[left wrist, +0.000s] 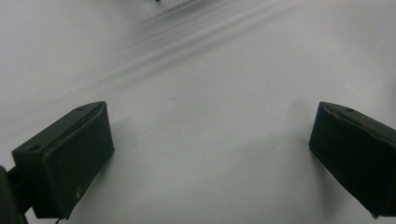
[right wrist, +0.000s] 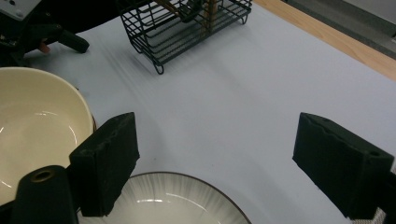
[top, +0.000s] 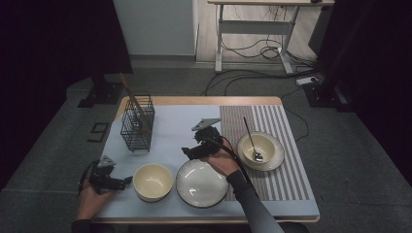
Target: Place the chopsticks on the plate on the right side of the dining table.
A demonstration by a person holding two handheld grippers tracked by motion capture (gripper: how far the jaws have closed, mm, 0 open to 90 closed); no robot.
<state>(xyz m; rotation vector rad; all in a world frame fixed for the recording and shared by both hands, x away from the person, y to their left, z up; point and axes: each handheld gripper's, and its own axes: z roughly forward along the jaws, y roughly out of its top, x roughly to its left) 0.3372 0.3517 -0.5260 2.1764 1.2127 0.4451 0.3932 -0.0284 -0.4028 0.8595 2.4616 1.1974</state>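
Hovering my right gripper [top: 187, 151] over the far rim of the white plate [top: 201, 183], jaws wide with nothing between them. High view: the plate sits near the front edge of the table [top: 243, 100], between the cream bowl [top: 153, 182] on its left and a second bowl [top: 261, 151] with a spoon [top: 252, 141] in it on the striped mat [top: 272, 160] to the right. My right forearm comes in from the bottom, wrist bent left, jaws aimed toward the wire basket [top: 137, 122] at the back left. My left gripper [top: 127, 180] lies low at the front left corner, just beside the cream bowl, pointing at it.

Left gripper view: both pads [left wrist: 65, 158] stand far apart over bare white cloth, holding nothing, pitched down close to the surface.

Right gripper view: the plate's rim [right wrist: 187, 179] lies right under and between my pads [right wrist: 107, 161], not touched. Cream bowl [right wrist: 37, 126] is at the left, the basket [right wrist: 187, 28] well ahead, and the other gripper [right wrist: 56, 37] sits at top left.

Handling guess: the plate is glazed ceramic, so stiff, fairly heavy, slick and chippable. I would pinch it across the rim, one pad over and one under, firm grip, and lift slowly so it does not slip or knock the bowl beside it.
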